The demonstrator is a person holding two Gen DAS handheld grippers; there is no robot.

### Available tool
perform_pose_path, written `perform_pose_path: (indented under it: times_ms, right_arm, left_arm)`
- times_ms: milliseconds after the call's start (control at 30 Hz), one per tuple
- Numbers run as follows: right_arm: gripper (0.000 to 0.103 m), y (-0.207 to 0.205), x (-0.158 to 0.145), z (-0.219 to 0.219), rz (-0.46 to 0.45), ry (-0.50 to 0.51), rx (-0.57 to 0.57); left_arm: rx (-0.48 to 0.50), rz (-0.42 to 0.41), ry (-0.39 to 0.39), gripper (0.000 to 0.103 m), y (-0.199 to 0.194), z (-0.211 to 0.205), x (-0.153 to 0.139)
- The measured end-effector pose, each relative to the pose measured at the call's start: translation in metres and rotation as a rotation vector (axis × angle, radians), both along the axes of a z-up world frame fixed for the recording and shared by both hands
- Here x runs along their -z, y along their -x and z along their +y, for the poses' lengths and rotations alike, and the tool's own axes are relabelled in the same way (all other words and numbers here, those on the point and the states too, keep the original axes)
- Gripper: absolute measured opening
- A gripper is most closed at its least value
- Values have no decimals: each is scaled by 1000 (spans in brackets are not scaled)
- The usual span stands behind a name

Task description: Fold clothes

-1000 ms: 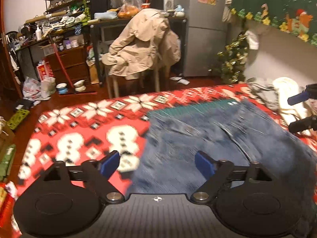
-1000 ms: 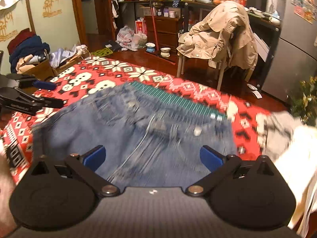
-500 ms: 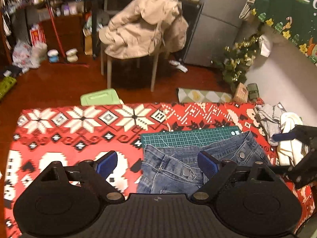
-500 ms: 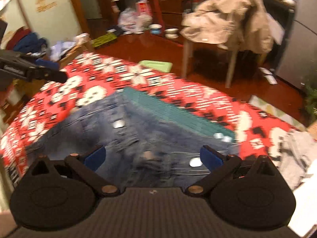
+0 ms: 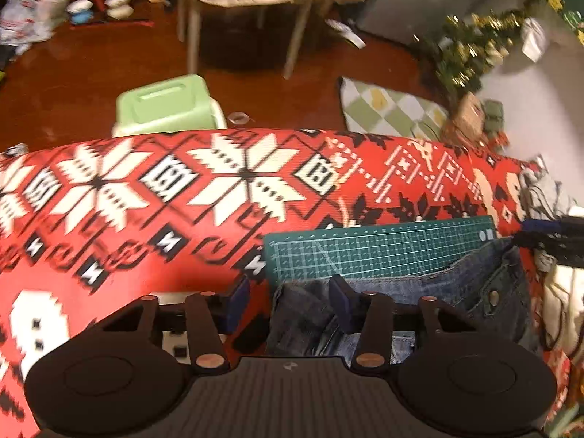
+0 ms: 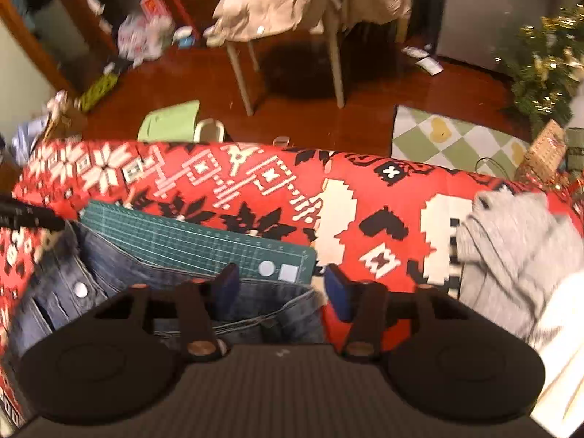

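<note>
1. The denim garment [image 5: 430, 292] lies on the red patterned cloth [image 5: 219, 189] over the worktop, its buttoned waistband resting against the near edge of a green cutting mat [image 5: 379, 248].

2. The left hand-held gripper [image 5: 288, 301] straddles the garment's left corner, jaws just drawn in to about half width. The corner of the denim sits between the blue pads [image 5: 341, 303], but they do not yet visibly press on it.

3. The right hand-held gripper [image 6: 281, 288] stands likewise over the right corner, jaws also just narrowed to half width, with the denim edge between them and no firm pinch to be seen.

4. Risk, as a judgement: either jaw could close on a single layer, or catch the patterned cloth or the mat edge with the denim, and a lift would then drag everything askew.

5. A grey garment [image 6: 518, 252] lies to the right, just beside a pale one, and could be swept along.

6. Hard to make out: both views are motion-blurred. The garment's lower part is hidden beneath the gripper bodies, so whether it is shorts or trousers cannot be told.
</note>
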State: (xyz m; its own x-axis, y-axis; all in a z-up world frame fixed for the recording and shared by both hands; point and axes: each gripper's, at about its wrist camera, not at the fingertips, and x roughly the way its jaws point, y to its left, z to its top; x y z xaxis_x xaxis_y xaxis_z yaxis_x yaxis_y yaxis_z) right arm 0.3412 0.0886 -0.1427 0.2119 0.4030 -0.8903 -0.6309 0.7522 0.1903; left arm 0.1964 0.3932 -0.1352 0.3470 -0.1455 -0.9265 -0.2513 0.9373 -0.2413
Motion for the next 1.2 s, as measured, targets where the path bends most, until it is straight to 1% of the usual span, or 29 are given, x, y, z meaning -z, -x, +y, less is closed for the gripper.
perform_pose_path:
  times_ms: [67, 100, 200, 267, 333, 433, 533, 600, 667, 700, 767, 800, 833, 933, 1000, 1067, 1133, 1200]
  right_arm:
    - [47, -12, 6, 4, 38, 14, -41]
    - [45, -17, 9, 6, 61, 23, -79]
    - [35, -29, 16, 16, 100, 76, -223]
    - [33, -35, 21, 23, 111, 118, -310]
    - [25, -39, 25, 28, 128, 137, -377]
    - [25, -40, 29, 38, 143, 166, -472]
    - [25, -39, 31, 46, 152, 181, -547]
    - [25, -36, 32, 52, 143, 202, -595]
    - [24, -34, 32, 54, 157, 212, -623]
    - [23, -32, 32, 55, 155, 218, -638]
    - [14, -29, 31, 58, 143, 234, -655]
    - [6, -30, 31, 58, 142, 241, -649]
    - [3, -30, 30, 59, 139, 246, -643]
    - [2, -26, 26, 60, 123, 252, -662]
    - [1, -20, 19, 59, 71, 263, -660]
    - [0, -16, 10, 56, 9, 262, -627]
    - [0, -13, -1, 50, -43, 239, -582]
    - [0, -15, -9, 43, -90, 222, -526]
  left_arm:
    - [48, 27, 20, 43, -13, 3, 4]
    - [75, 37, 25, 42, -18, 4, 6]
    - [183, 73, 41, 39, -34, 5, 9]
    - [260, 100, 42, 38, -42, 3, 10]
    - [328, 136, 15, 37, -48, -2, 14]
    - [419, 179, -19, 34, -53, -10, 20]
    - [459, 195, -7, 33, -54, -15, 24]
    - [472, 199, -8, 32, -56, -16, 25]
    - [480, 209, -6, 31, -57, -15, 26]
    - [481, 218, -1, 25, -58, -14, 26]
    - [496, 247, -10, 17, -59, -13, 26]
    - [508, 249, -19, 15, -58, -14, 26]
    - [520, 251, -29, 13, -57, -15, 25]
    - [547, 213, -86, 9, -52, -25, 17]
    - [590, 147, -184, 8, -42, -40, 4]
    - [617, 83, -269, 8, -31, -52, -8]
    - [596, 24, -344, 8, -25, -53, -17]
    - [556, -2, -377, 8, -26, -47, -20]
